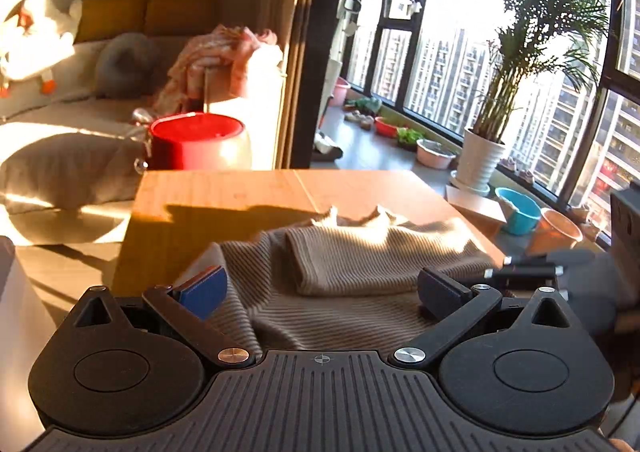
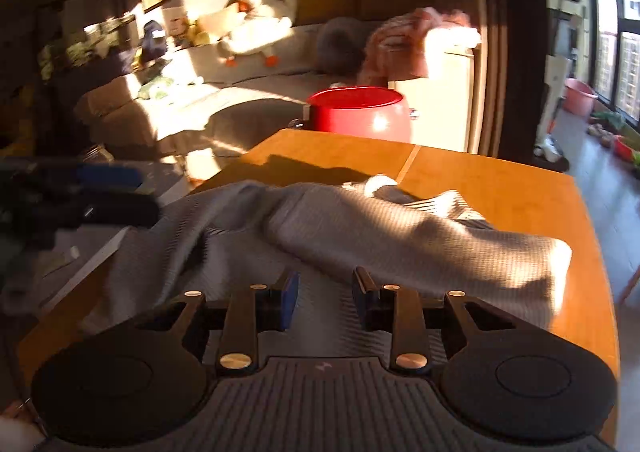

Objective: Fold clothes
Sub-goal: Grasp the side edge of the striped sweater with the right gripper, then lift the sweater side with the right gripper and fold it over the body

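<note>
A beige ribbed sweater (image 1: 352,272) lies on the wooden table (image 1: 224,196), one part folded over on top. My left gripper (image 1: 320,288) is wide open just above the sweater's near edge, blue pads on either side. In the right wrist view the same sweater (image 2: 360,228) looks grey, with a sleeve folded across it. My right gripper (image 2: 325,298) is open with a narrower gap and hovers over the sweater's near edge, holding nothing. The other gripper shows blurred at the left (image 2: 108,192).
A red pot (image 1: 196,140) stands beyond the table's far edge. A sofa (image 1: 68,148) with cushions and a plush goose is at the left. A potted palm (image 1: 484,156), a blue bowl (image 1: 520,210) and an orange pot (image 1: 558,230) stand by the window.
</note>
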Action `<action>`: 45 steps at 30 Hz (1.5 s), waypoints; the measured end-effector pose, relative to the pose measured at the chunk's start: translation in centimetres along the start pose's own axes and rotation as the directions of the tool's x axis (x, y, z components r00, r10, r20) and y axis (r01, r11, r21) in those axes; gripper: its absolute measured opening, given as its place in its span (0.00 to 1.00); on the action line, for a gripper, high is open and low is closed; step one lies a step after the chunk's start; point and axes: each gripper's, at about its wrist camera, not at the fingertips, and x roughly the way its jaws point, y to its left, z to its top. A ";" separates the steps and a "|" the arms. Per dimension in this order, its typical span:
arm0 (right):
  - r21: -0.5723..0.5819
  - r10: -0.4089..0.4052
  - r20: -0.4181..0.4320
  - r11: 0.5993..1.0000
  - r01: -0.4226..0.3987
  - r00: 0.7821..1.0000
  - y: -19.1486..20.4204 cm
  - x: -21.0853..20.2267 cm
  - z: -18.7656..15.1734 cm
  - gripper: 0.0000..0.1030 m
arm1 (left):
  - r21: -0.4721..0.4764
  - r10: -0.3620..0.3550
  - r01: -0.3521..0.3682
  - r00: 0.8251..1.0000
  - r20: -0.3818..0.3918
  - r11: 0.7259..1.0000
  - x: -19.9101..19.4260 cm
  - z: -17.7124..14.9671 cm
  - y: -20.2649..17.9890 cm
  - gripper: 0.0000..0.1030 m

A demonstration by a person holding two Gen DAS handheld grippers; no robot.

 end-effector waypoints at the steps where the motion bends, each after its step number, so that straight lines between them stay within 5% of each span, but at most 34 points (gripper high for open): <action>1: -0.066 0.064 -0.016 0.996 -0.065 0.998 2.5 0.2 0.1 0.29 | 0.001 0.015 -0.015 1.000 0.010 1.000 -0.5 0.4 0.3 1.00; 5: -0.386 0.210 -0.078 0.895 -0.224 0.975 11.7 1.2 -1.1 0.37 | -0.005 0.055 -0.055 0.998 0.019 0.998 -1.0 0.9 1.2 1.00; 9: -0.579 0.194 -0.075 0.790 -0.201 0.978 16.4 2.7 -2.3 0.48 | -0.013 0.088 -0.088 0.996 0.017 0.996 -1.1 1.1 2.0 1.00; 11: -0.601 0.169 -0.069 0.780 -0.176 0.983 16.8 3.6 -2.6 0.38 | -0.017 0.105 -0.105 0.994 0.016 0.994 -1.2 1.2 2.4 1.00; 12: -0.612 0.156 -0.065 0.774 -0.163 0.986 17.0 4.1 -2.7 0.15 | -0.019 0.113 -0.113 0.993 0.016 0.993 -1.2 1.2 2.5 1.00; 18: -0.603 -0.008 0.161 0.791 0.105 0.987 13.0 1.1 1.8 0.10 | -0.045 0.171 -0.170 0.985 0.022 0.984 -1.5 1.6 3.8 1.00; 20: -0.592 -0.084 0.243 0.777 0.216 0.966 10.9 -0.2 3.8 0.10 | -0.082 0.194 -0.191 0.980 0.042 0.978 -1.6 2.1 4.5 1.00; 23: -0.534 -0.275 0.399 0.706 0.466 0.875 5.6 -1.9 7.6 0.10 | -0.123 0.194 -0.187 0.980 0.046 0.975 -1.2 2.5 5.0 1.00; 25: -0.482 -0.360 0.419 0.689 0.541 0.833 2.0 -2.6 9.3 0.10 | -0.124 0.177 -0.172 0.984 0.027 0.977 -0.5 2.4 4.7 1.00; 30: -0.409 -0.450 0.235 0.758 0.508 0.861 -5.7 -2.5 7.7 0.21 | -0.073 0.106 -0.109 0.993 -0.049 0.991 2.2 1.1 2.5 1.00; 36: -0.252 -0.454 0.010 0.861 0.441 0.891 -12.3 -4.2 1.3 0.29 | -0.008 0.046 -0.048 0.991 -0.126 0.999 5.3 -0.5 -0.1 1.00; 41: 0.118 -0.366 0.015 0.925 0.362 0.930 -16.0 -7.7 0.2 0.50 | 0.004 0.018 -0.017 0.987 -0.160 1.000 7.4 -0.9 -1.4 1.00; 45: 0.241 -0.282 0.074 0.936 0.257 0.957 -17.0 -7.2 1.6 0.58 | 0.007 0.003 -0.001 0.985 -0.174 1.000 8.3 -1.0 -1.7 1.00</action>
